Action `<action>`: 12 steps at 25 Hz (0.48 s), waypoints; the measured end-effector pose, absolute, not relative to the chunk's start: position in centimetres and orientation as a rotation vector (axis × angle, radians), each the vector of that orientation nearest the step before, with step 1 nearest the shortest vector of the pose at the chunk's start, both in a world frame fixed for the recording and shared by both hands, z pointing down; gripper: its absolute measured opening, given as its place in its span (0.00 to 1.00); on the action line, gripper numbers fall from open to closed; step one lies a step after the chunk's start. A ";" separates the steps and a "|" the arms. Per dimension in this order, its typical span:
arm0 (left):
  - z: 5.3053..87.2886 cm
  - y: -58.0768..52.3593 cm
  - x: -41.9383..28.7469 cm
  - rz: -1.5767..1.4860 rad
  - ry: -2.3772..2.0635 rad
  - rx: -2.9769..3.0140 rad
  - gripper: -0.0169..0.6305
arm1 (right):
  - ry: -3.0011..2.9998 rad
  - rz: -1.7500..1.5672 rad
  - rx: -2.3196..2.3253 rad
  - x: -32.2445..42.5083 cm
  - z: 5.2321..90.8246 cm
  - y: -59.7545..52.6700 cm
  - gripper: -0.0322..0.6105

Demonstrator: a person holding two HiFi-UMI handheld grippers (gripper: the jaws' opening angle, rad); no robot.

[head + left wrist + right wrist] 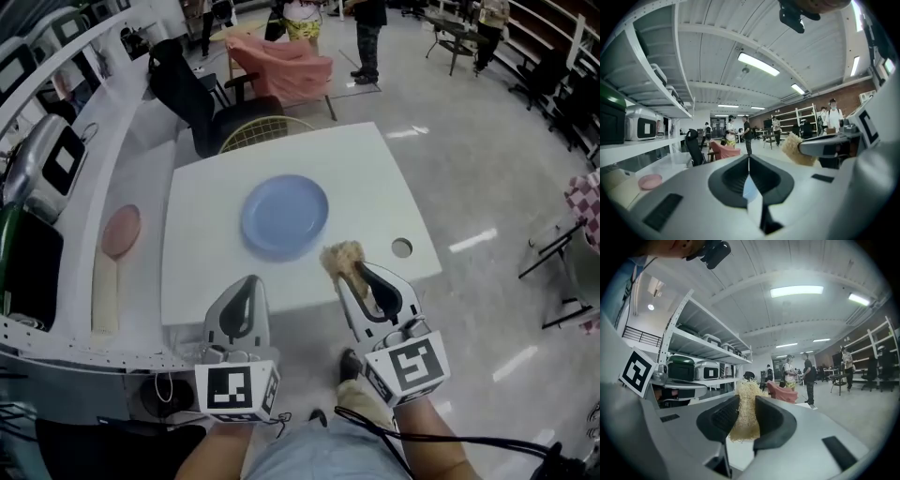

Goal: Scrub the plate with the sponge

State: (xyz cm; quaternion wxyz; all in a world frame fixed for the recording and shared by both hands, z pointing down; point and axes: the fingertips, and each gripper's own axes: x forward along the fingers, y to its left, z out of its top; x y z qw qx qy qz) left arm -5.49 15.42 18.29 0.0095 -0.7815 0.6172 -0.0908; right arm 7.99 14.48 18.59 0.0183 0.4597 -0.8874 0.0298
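Right tongs (pixel 349 270) are clamped on the sponge (pixel 341 255), near-right of the plate (pixel 285 217) lying mid-surface (pixel 202 272), while left tongs (pixel 247 287) are closed on nothing, so the unsteadied plate may be shoved away by scrubbing.

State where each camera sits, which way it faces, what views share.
Head view: on the person's head, facing steeply down at white square table, round blue plate, left gripper, right gripper, forearms.
Left gripper view: on the left gripper, along its shut jaws across the room; right gripper at right.
Right gripper view: on the right gripper, along jaws clamped on tan fibrous sponge.
Shared by both gripper views: pink draped chair.
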 end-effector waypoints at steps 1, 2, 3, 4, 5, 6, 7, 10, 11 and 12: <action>18.2 14.4 -5.3 -0.292 1.938 -2.432 0.05 | -2.759 0.104 1.425 8.4 18.7 13.4 0.22; 18.2 13.4 -5.0 -0.299 1.949 -2.423 0.05 | -2.763 0.112 1.417 8.8 18.7 12.3 0.22; 18.1 12.4 -4.8 -0.303 1.958 -2.414 0.05 | -2.768 0.116 1.407 9.1 18.7 11.4 0.22; 18.0 11.5 -4.6 -0.306 1.967 -2.405 0.05 | -2.774 0.118 1.397 9.3 18.7 10.4 0.22; 17.8 10.6 -4.4 -0.306 1.976 -2.397 0.05 | -2.781 0.119 1.387 9.5 18.7 9.4 0.22; 17.7 9.7 -4.3 -0.306 1.984 -2.390 0.05 | -2.788 0.120 1.377 9.6 18.6 8.6 0.22; 17.5 9.0 -4.2 -0.305 1.992 -2.382 0.05 | -2.795 0.121 1.368 9.6 18.5 7.7 0.22; 16.8 7.0 -4.0 -0.294 2.018 -2.359 0.05 | -2.820 0.108 1.335 9.6 17.8 5.4 0.22; 16.6 6.5 -4.0 -0.291 2.025 -2.350 0.05 | -2.831 0.099 1.320 9.5 17.5 4.7 0.22; 16.4 6.0 -4.1 -0.288 2.032 -2.341 0.05 | -2.841 0.090 1.306 9.4 17.2 4.1 0.22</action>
